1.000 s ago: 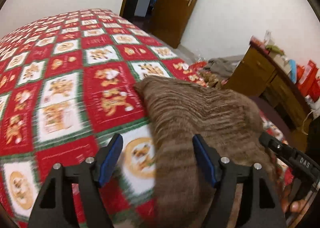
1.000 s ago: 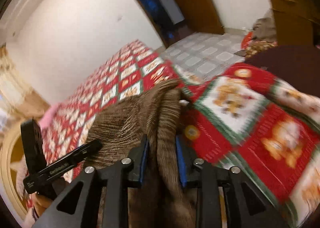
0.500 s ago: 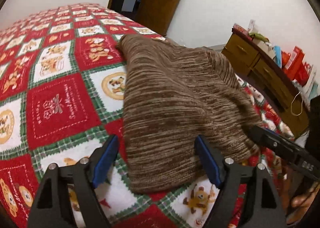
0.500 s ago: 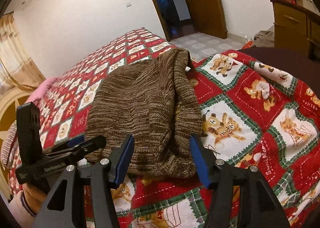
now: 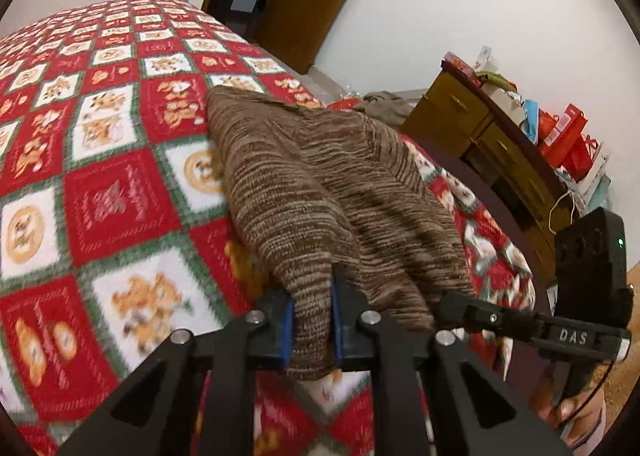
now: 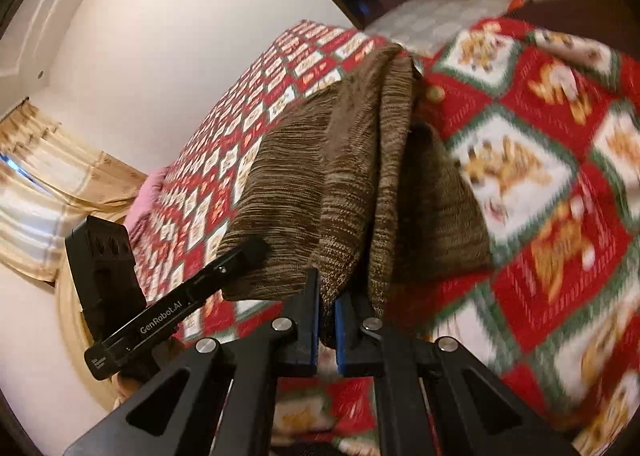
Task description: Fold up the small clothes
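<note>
Left gripper (image 5: 311,320) and right gripper (image 6: 327,330), jaws just closed, pinch the brown knit garment (image 5: 320,184) at its near hem; lift both corners evenly

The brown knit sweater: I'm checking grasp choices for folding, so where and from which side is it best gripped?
By its near hem, from the near bed edge. The brown knit sweater lies lengthwise away from the grippers, so its hem faces them. The left gripper and right gripper, whose jaws have just been closing, each pinch a bunch of that edge.
</note>
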Available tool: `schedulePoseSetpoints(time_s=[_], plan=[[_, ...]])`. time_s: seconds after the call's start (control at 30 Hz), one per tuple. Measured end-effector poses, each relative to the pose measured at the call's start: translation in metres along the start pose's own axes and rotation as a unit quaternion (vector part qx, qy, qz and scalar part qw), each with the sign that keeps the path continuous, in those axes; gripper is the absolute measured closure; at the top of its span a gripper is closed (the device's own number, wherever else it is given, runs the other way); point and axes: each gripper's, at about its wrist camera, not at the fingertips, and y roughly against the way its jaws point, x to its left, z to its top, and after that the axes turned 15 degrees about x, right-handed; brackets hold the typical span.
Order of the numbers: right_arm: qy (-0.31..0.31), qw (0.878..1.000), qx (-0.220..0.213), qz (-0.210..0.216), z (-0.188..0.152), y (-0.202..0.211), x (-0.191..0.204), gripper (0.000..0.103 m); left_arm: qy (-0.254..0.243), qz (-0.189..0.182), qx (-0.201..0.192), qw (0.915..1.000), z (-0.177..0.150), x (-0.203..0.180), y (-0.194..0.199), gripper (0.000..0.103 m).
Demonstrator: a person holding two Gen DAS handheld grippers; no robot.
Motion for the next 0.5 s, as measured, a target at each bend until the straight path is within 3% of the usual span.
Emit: schedulePoseSetpoints(time_s=[0.13, 0.2, 0.33, 0.4, 0.5], plan=[[0.006, 0.998, -0.001, -0.057, -0.021, 0.001, -0.009, 0.097, -0.003, 0.048, 0.02, 0.9986, -0.018, 0.006, -0.019, 0.087], [0.005, 0.996, -0.008, -0.09, -0.026, -0.003, -0.019, 0.098, 0.01, 0.053, 0.035, 0.9979, -0.022, 0.014, -0.032, 0.083], [0.033, 0.995, -0.031, -0.089, -0.031, -0.003, -0.019, 0.097, 0.011, 0.068, 0.021, 0.9974, -0.031, 0.021, -0.034, 0.072], [0.046, 0.994, -0.036, -0.093, -0.036, -0.001, -0.019, 0.097, 0.009, 0.088, 0.019, 0.9959, -0.035, 0.019, -0.03, 0.059], [0.052, 0.99, -0.034, -0.126, -0.046, 0.007, -0.012, 0.097, 0.016, 0.151, 0.005, 0.9883, -0.042, 0.017, -0.019, 0.037]])
